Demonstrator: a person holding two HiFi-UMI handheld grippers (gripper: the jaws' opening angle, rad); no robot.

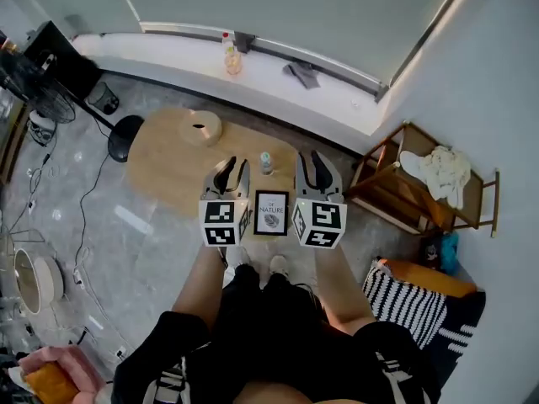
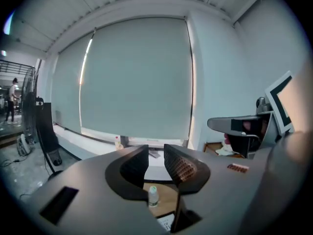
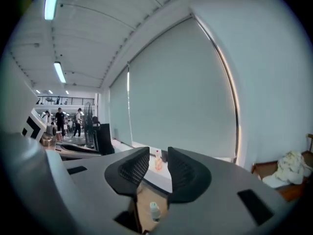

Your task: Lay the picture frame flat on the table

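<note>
- Black-edged rectangular picture frame (image 1: 271, 213) with a white printed face: on the near end of the light wooden oval table (image 1: 160, 167), face up, apparently lying flat.
- Left gripper (image 2: 155, 158): jaws moderately apart, nothing between them, held well above the table.
- Right gripper (image 3: 159, 163): jaws likewise parted and empty, also held high.
- Small clear bottle (image 1: 266, 162): upright, just beyond the frame.
- Assessment: task appears complete; nothing evident remains.
</note>
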